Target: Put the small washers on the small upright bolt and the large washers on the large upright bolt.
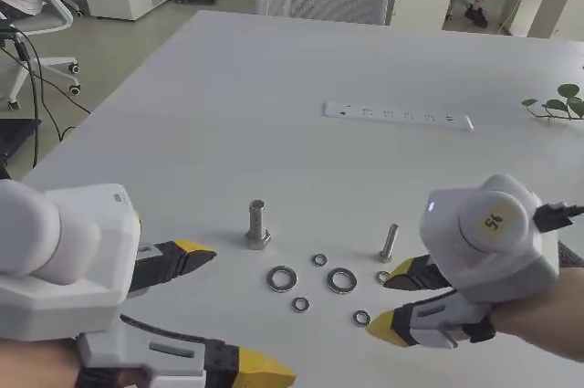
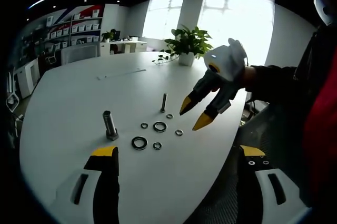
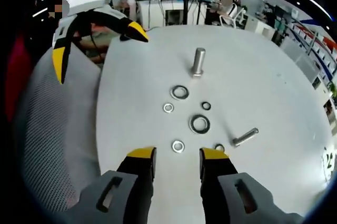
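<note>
A round yellow sticker (image 1: 494, 222) sits on top of the white housing of the right tool (image 1: 379, 306), above its yellow-tipped jaws. It carries a dark two-digit number, turned at an angle, that reads as 35, though the digits are not sharp. In the left gripper view, the boxes on the wall shelves (image 2: 79, 26) are too small to read.

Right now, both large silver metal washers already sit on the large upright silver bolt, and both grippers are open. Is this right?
No. The head view shows the large silver metal washers lying on the white table beside the large upright silver bolt, not on it. The left gripper and right gripper are open.
</note>
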{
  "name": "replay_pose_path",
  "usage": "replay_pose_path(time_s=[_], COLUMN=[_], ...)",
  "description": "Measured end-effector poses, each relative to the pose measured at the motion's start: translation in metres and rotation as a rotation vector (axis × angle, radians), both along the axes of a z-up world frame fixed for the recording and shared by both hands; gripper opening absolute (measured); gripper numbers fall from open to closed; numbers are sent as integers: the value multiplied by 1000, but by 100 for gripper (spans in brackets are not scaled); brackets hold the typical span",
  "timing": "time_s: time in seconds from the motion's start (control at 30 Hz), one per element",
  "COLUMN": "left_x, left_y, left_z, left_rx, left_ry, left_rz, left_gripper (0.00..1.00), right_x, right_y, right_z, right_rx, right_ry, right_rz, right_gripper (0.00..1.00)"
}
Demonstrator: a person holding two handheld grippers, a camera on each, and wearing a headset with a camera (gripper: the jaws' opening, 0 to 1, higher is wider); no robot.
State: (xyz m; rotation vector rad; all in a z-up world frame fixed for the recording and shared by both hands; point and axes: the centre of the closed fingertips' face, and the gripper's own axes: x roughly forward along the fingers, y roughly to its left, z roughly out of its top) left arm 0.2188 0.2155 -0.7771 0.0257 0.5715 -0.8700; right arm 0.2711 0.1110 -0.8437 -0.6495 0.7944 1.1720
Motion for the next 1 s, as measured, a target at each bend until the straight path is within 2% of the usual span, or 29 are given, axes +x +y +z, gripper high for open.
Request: replay_pose_path(time_s=[0.27,0.37,0.53,1.0], left_x=[1,2,2,2], left_y=[0,0,0,1], left_z=[0,0,0,0], left_rx=[0,0,-1,-6], left_ry=[0,0,2,5], left_rz=[1,0,-1,-1], left_gripper=[93,93,92,92], right_x=[5,5,4,6], right_y=[6,3,5,6], right_z=[-11,-16,-21,-30], right_rx=[-41,-90,-105,-167], right_ry=[37,30,50,56], right_rz=[31,57,71,107], right_gripper=[28,26,23,19])
